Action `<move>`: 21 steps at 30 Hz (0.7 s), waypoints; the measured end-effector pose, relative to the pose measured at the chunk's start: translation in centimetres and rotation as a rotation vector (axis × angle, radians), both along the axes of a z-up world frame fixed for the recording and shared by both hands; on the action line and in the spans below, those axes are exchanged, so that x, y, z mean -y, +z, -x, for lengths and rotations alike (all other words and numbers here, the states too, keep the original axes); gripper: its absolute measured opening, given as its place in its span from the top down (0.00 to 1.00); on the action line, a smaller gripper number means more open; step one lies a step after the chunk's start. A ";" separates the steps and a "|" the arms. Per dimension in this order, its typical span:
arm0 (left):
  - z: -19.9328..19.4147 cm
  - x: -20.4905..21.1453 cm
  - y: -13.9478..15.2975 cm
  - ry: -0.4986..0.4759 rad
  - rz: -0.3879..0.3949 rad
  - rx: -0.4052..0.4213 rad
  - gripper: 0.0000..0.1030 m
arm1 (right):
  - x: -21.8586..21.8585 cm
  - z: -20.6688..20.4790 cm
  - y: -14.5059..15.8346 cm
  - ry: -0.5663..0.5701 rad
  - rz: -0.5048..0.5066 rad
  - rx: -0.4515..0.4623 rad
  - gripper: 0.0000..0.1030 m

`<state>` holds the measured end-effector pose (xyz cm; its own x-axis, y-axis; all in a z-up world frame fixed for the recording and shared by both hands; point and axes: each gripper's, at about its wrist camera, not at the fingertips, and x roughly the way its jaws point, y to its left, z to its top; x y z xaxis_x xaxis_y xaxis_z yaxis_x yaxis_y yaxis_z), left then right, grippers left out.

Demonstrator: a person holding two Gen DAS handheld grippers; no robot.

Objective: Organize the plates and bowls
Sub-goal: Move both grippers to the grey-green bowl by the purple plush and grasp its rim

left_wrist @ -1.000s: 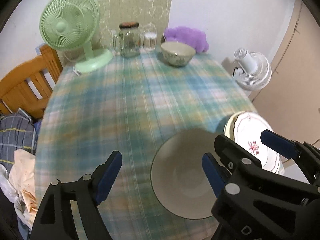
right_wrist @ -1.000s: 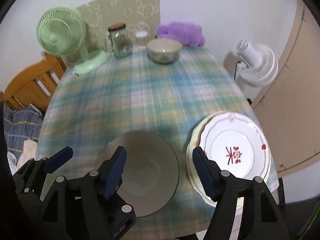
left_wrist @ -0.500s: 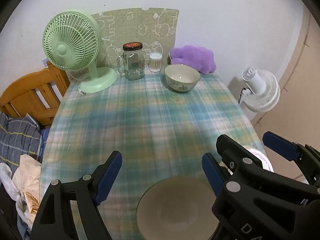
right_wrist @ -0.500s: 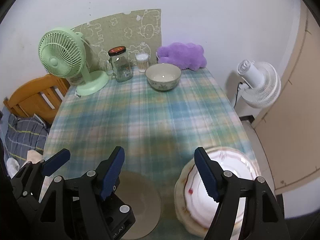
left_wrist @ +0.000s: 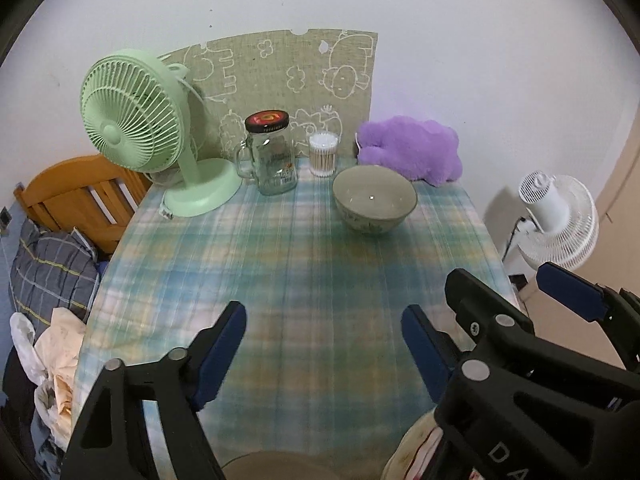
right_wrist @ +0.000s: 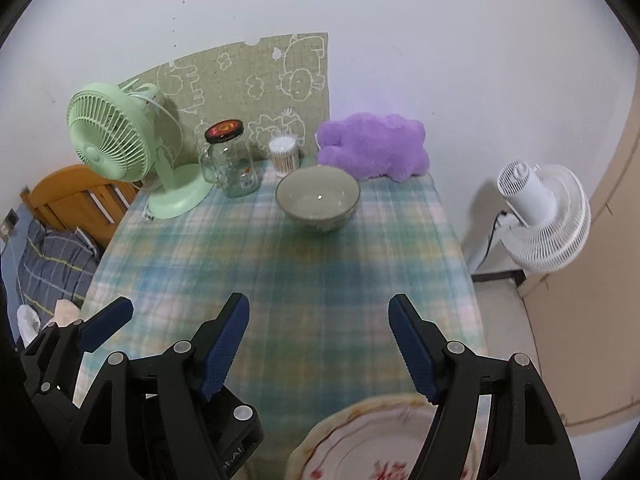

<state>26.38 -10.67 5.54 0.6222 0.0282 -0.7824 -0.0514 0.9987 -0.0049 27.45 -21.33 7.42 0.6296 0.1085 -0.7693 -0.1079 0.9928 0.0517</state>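
Plaid table (left_wrist: 280, 264) looms farther; near bowl (left_wrist: 276, 468) slipped low; both claws (left_wrist: 322, 344) (right_wrist: 318, 344) spread.

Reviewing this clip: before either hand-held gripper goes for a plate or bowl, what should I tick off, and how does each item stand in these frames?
1. Left hand-held gripper open and empty: ok.
2. Right hand-held gripper open and empty: ok.
3. Far bowl upright and standing apart from the glass jar and cotton swab tub: ok.
4. Plate stack fully in view for a grasp: not ok, cut off by the bottom edge and partly behind the right finger.
5. Near bowl in view: not ok, only a sliver of rim shows in the left wrist view.
6. Plate stack safely inside the table edge: cannot tell.
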 end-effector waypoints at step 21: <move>-11.9 4.3 -0.7 0.125 -0.091 0.056 0.30 | 4.4 -13.7 -1.5 0.053 -0.077 0.050 0.27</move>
<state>38.25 -14.97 4.82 0.6518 0.1773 -0.7374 -0.1776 0.9809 0.0789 41.16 -25.76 5.95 0.6587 0.1999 -0.7254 -0.1641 0.9790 0.1207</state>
